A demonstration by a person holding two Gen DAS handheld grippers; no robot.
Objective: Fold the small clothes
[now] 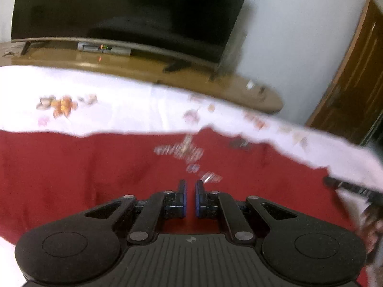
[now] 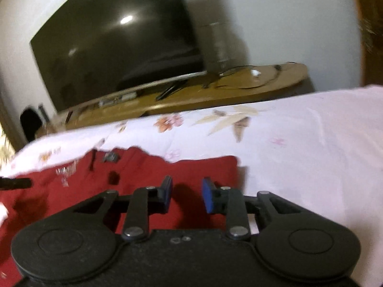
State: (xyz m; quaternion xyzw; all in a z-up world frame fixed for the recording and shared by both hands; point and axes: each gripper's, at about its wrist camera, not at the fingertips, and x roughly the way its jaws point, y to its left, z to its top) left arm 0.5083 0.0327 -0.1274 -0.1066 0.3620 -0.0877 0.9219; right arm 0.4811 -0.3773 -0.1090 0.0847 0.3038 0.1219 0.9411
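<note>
A dark red garment (image 1: 95,172) with a pale print near its far edge lies spread on a white floral bedsheet (image 1: 119,110). My left gripper (image 1: 190,189) hovers over its middle, blue pads drawn together, nothing visibly caught between them. In the right wrist view the same red garment (image 2: 196,167) lies under my right gripper (image 2: 186,191), near the garment's right edge. Its jaws stand apart with only cloth below them, none pinched. A black finger of the right gripper (image 1: 347,189) shows at the garment's right side in the left wrist view. The picture is blurred.
Beyond the bed stands a large dark television (image 1: 119,7) on a low wooden stand (image 1: 143,69) against a white wall. A brown wooden door (image 1: 354,71) is at the right. The bedsheet (image 2: 299,143) stretches wide to the right of the garment.
</note>
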